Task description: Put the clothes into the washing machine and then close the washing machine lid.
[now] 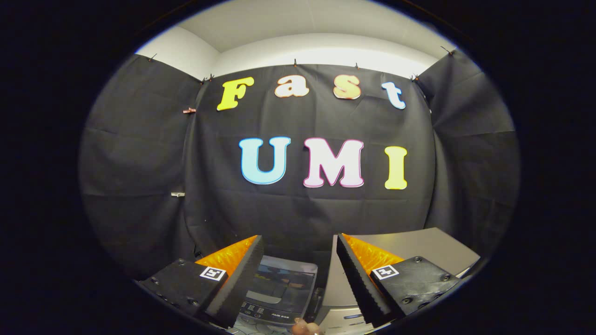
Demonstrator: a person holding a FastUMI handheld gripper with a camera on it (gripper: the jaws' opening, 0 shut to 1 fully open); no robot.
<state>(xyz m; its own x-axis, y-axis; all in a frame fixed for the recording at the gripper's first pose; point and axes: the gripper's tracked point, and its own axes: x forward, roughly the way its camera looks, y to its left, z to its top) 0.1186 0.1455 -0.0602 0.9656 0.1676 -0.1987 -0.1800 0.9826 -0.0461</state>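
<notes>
- The booth's cloth wall (139, 153) hangs on the left side and runs on behind everything. It is well beyond the tool and plays no part in the work.
- The tool (298, 270) is held high and level, with its two fingers spread wide apart. Nothing lies between them and neither one touches anything.
- The washing machine (279, 288) sits low between the fingers and below them. Its lid (284, 277) looks to be a tinted panel lying over the top, with a control strip at the near edge. Whether it is fully shut I cannot tell.
- A small pinkish thing (305, 328) shows at the very bottom, just in front of the machine. It may be the clothes, but it is too cut off to say.
- A grey flat-topped box (419, 244) stands just right of the machine, partly behind the right finger.
- Judgement on risk: the tool points at the wall, not at the load, so a downward reach would start almost blind. The wide fingers could knock the lid or the box corner on the way down. If the lid is indeed down, clothes carried over would have nowhere to go.
</notes>
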